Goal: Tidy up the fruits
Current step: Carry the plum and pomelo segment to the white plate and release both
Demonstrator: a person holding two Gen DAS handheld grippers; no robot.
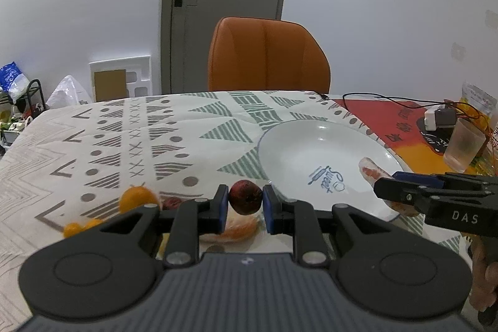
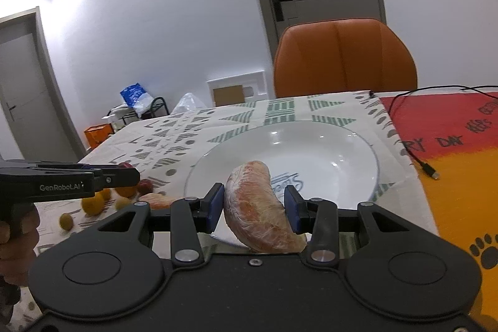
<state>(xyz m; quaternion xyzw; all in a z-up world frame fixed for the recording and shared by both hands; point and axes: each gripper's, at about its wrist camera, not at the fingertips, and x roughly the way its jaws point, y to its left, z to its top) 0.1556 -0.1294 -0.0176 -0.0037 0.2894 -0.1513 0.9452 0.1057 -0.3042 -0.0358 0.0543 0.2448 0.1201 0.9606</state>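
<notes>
While you carry both pieces toward the white plate (image 2: 358, 142), keep each grip steady. Your left tongs (image 1: 246, 203) are closed on a small dark red fruit (image 1: 245, 197), pinched between the blue pads just short of the plate's near-left rim. Your right tongs (image 2: 254, 209) are clamped on a pomelo segment (image 2: 258, 207), a pale curved wedge wrapped in its membrane, which hangs over the plate's near edge with its lower end sticking out below the pads.

The plate itself looks bare, so as I read it this is the first delivery and you have room to choose spots. Bring the segment further over the bowl of the plate before you release it, since right now its tail sits about above the rim and it could tip out onto the table (image 1: 93, 145). Lower it until it nearly rests on the plate, then open. Do the same with the red fruit: it is round and would probably roll, so set it down low and toward the middle, not on the sloped rim.

Mind the two tools crowding each other over the plate; place one piece, clear that hand, then place the other. Loose orange fruits (image 1: 137, 198) and another segment (image 2: 162, 201) lie on the cloth to the left, waiting for later trips.
</notes>
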